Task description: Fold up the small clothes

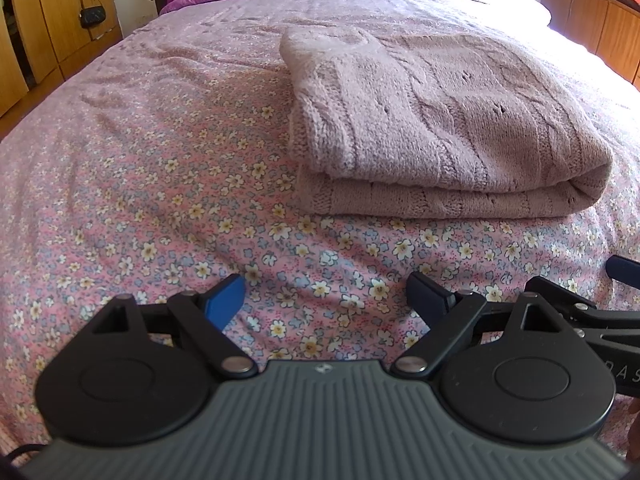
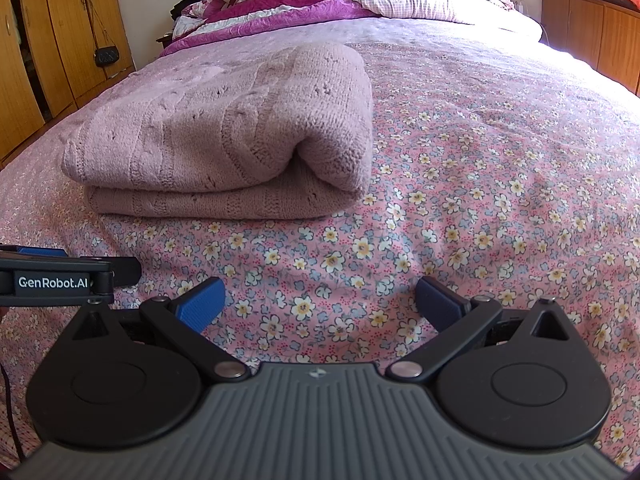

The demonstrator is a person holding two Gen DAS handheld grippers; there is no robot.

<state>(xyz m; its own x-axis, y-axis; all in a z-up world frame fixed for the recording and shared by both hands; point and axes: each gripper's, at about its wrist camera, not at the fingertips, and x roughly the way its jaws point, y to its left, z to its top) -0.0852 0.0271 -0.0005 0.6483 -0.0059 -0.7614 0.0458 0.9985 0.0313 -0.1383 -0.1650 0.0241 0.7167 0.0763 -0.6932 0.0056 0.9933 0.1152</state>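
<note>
A mauve knitted sweater [image 1: 436, 120] lies folded in a thick stack on the flowered bedspread [image 1: 160, 184]. In the left wrist view it sits ahead and to the right; in the right wrist view the sweater [image 2: 224, 136] sits ahead and to the left. My left gripper [image 1: 326, 300] hovers open over bare bedspread, short of the sweater, nothing between its blue pads. My right gripper [image 2: 320, 300] is open too, apart from the sweater, with only the bedspread [image 2: 480, 184] beneath. Each gripper shows at the edge of the other's view.
Purple and checked bedding [image 2: 320, 0] is piled at the head of the bed. Wooden wardrobes [image 2: 48, 40] with a small black bag [image 2: 106, 56] stand on the left. A wooden cabinet [image 2: 592, 32] lines the right wall.
</note>
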